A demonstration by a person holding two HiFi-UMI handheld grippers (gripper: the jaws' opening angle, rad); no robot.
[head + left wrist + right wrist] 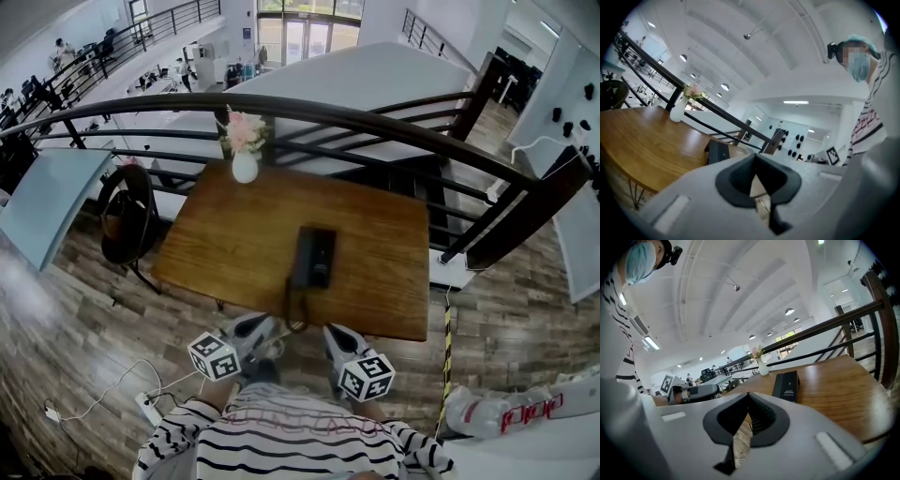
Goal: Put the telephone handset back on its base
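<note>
The black telephone (313, 258) lies near the middle front of the wooden table (225, 234). Its handset (302, 255) runs along the left side of the base and looks seated on it. A dark cord (292, 314) hangs over the table's front edge. Both grippers are held low, short of that edge and apart from the phone. The left gripper (263, 325) is shut and empty, and so is the right gripper (332, 334). The left gripper view has the shut left gripper (755, 157) with the telephone (717, 151) beyond. Ahead of the right gripper (748, 395), its own view shows the telephone (786, 385).
A white vase of pink flowers (245, 165) stands at the table's far edge. A dark curved railing (375, 122) runs behind the table. A black round chair (127, 217) sits left of it. A white power strip and cable (150, 408) lie on the plank floor.
</note>
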